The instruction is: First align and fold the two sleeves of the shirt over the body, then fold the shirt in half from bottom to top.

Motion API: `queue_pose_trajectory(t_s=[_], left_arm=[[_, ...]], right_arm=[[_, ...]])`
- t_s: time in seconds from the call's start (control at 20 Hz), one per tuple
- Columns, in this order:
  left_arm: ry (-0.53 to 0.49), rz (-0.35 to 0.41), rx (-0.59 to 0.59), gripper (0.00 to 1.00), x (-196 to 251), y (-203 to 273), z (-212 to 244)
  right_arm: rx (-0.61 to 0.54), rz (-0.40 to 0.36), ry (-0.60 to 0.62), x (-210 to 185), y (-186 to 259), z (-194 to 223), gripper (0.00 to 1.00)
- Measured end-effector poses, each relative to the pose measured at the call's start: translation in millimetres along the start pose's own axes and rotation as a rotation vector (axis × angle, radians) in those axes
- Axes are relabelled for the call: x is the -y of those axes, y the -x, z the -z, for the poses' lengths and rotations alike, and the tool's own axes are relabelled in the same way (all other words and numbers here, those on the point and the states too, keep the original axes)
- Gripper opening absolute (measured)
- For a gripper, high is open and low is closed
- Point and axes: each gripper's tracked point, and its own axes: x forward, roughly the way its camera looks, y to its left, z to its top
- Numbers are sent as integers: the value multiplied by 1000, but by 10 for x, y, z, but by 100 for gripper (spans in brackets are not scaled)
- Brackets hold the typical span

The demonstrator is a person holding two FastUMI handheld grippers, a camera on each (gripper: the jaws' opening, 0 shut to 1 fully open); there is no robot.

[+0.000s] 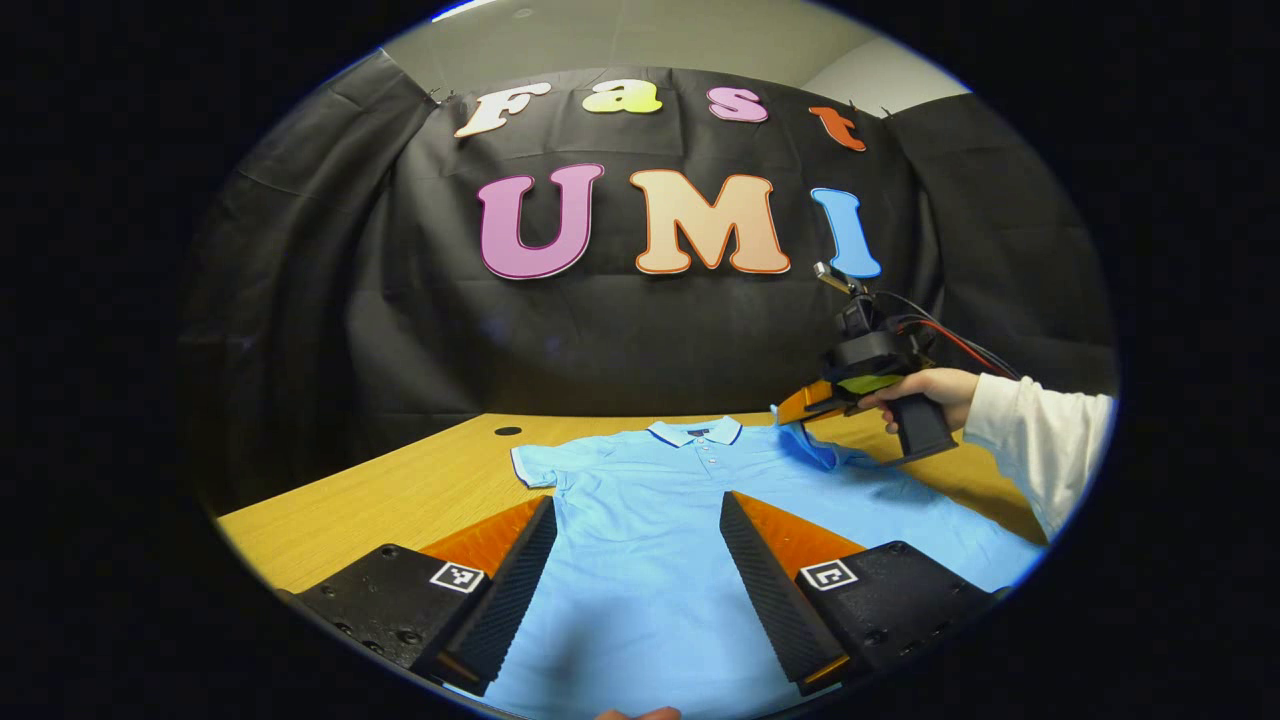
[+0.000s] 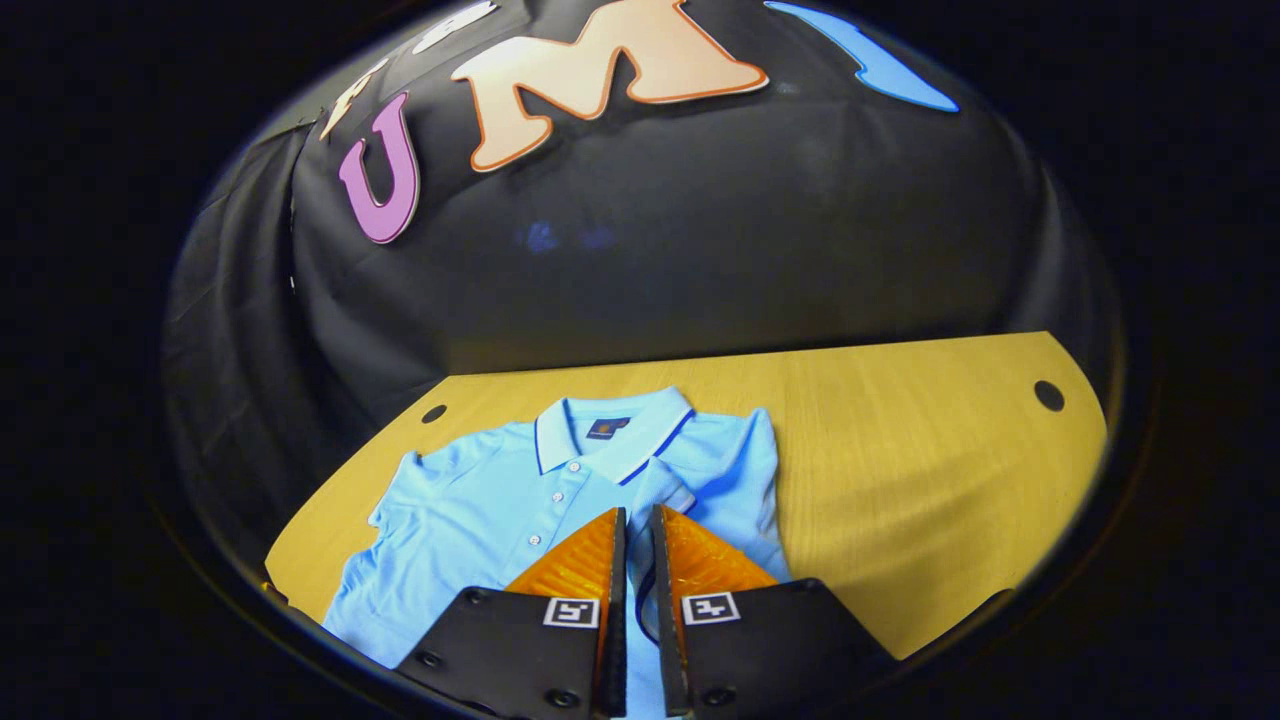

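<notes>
A light blue polo shirt (image 1: 650, 500) lies face up on the wooden table (image 1: 400, 490), collar toward the wall. My left gripper (image 1: 637, 500) hovers open above the shirt's body, nothing between its fingers. In the left gripper view, the right gripper (image 1: 795, 408) is held by a hand in a white sleeve (image 1: 1040, 440) and lifts the shirt's right sleeve (image 1: 808, 443) over the shoulder. In the right gripper view, my right gripper (image 2: 638, 512) is shut on that sleeve (image 2: 668, 492), folded inward beside the collar (image 2: 610, 432). The other sleeve (image 2: 400, 490) lies flat and spread out.
The black cloth wall stands right behind the table. Small round holes (image 2: 1049, 395) (image 2: 433, 413) sit near the table's back corners. Bare wood (image 2: 900, 450) stretches to the right of the shirt. A fingertip (image 1: 640, 714) shows at the bottom edge of the left gripper view.
</notes>
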Motion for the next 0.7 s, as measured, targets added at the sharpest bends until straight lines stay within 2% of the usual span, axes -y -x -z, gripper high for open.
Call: queue_pose_trajectory(t_s=[0.05,0.1,0.2,0.25,0.35,0.7], left_arm=[[0,0,0,98,8,4,7],[-1,0,-1,98,10,-10,-4],[0,1,0,98,4,2,2],[0,1,1,98,5,4,1],[0,1,2,98,3,0,4],[2,4,21,98,-3,11,-40]], right_arm=[[-7,-9,1,-33,-25,29,13],[-11,-17,-5,-66,-27,36,22],[-17,-52,-36,-156,0,22,48],[-16,-57,-43,-170,2,7,72],[-11,-61,-41,-193,66,-25,98],[79,-101,47,-413,638,-156,98]])
